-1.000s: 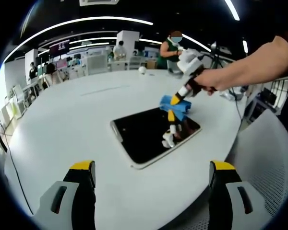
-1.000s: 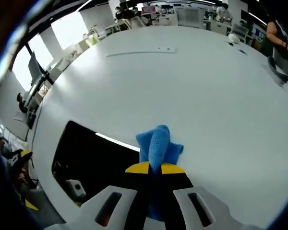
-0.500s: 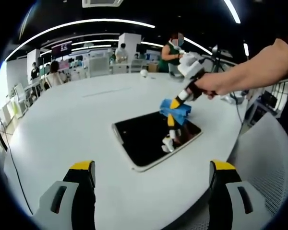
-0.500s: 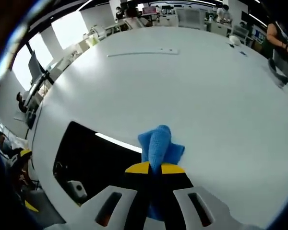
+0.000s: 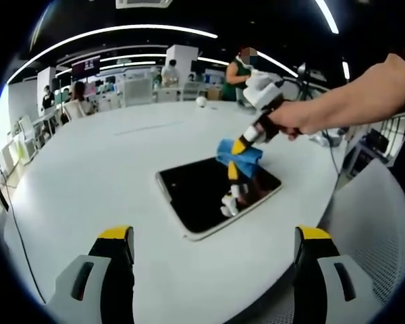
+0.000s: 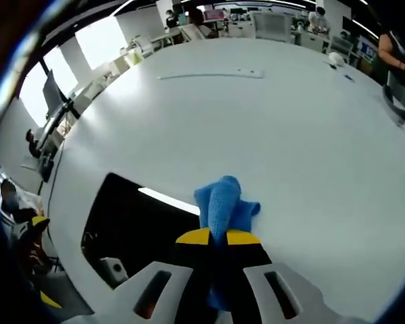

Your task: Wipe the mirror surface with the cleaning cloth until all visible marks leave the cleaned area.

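A dark rectangular mirror (image 5: pixel 206 192) with a pale rim lies flat on the round white table (image 5: pixel 108 175). In the left gripper view my right gripper (image 5: pixel 236 146), held by a hand coming from the right, hangs over the mirror's far right part, shut on a blue cleaning cloth (image 5: pixel 236 152). The mirror reflects that gripper. My left gripper (image 5: pixel 212 236) stands open near the table's front edge, short of the mirror, with nothing between its jaws. In the right gripper view the blue cloth (image 6: pixel 223 202) sticks out past the shut right gripper (image 6: pixel 213 236), by the mirror (image 6: pixel 131 216).
A long thin strip (image 6: pixel 212 75) lies on the far part of the table. A small white object (image 5: pixel 200 101) sits at the table's far edge. People and desks stand beyond the table. A railing (image 5: pixel 385 128) runs at the right.
My right gripper with the cloth has moved a little to the left across the mirror in the left gripper view. The left gripper has stayed put.
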The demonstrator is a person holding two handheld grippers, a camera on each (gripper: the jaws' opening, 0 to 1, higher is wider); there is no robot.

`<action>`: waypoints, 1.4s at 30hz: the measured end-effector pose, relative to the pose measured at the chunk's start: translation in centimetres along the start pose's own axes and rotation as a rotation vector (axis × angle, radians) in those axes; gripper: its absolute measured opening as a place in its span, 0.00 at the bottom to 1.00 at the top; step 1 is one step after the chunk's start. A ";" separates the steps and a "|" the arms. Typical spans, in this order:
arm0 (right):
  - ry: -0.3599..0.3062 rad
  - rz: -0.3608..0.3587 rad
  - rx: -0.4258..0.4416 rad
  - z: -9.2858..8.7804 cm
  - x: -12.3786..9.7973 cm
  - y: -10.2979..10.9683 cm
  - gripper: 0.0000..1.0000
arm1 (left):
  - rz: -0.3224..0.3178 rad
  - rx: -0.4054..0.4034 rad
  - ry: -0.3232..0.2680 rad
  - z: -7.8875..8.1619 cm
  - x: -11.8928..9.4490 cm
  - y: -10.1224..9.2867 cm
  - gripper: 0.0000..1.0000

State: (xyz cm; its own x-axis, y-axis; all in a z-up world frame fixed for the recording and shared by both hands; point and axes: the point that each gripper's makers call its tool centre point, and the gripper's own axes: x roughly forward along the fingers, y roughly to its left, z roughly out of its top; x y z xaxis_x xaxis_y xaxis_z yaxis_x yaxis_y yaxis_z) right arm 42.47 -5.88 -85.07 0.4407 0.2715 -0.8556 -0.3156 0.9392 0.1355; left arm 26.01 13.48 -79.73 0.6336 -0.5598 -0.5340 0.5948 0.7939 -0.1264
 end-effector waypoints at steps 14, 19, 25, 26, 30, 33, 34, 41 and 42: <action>-0.003 0.034 -0.010 0.7 0.8 3.2 0.01 | -0.018 0.001 0.013 -0.3 0.1 -0.3 0.99; -0.001 0.044 -0.008 1.0 1.1 4.0 0.01 | -0.026 0.003 0.015 -0.3 0.1 -0.5 0.99; -0.005 0.058 -0.012 1.5 1.7 5.5 0.01 | -0.024 -0.001 0.012 -0.3 0.1 -0.5 0.99; -0.005 0.060 -0.014 1.5 1.8 5.7 0.01 | -0.024 -0.002 0.012 -0.3 0.1 -0.5 0.99; -0.004 0.070 -0.021 1.8 2.1 6.5 0.01 | -0.022 -0.006 0.011 -0.3 0.1 -0.4 0.99; -0.005 0.074 -0.027 1.9 2.3 7.1 0.01 | -0.022 -0.007 0.010 -0.3 0.1 -0.4 0.99; -0.005 0.076 -0.031 2.0 2.3 7.2 0.01 | -0.022 -0.008 0.010 -0.3 0.1 -0.4 0.99; -0.004 0.093 -0.046 2.4 2.9 8.6 0.01 | -0.025 -0.009 0.014 -0.3 0.2 -0.5 0.99; -0.004 0.097 -0.048 2.5 3.0 8.8 0.01 | -0.025 -0.008 0.015 -0.4 0.2 -0.5 0.99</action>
State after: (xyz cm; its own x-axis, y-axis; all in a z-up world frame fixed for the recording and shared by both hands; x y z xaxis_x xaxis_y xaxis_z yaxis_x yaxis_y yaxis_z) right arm 43.11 3.77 -85.16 0.4093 0.3618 -0.8376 -0.3969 0.8972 0.1936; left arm 25.65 13.08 -80.07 0.6109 -0.5762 -0.5430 0.6067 0.7813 -0.1465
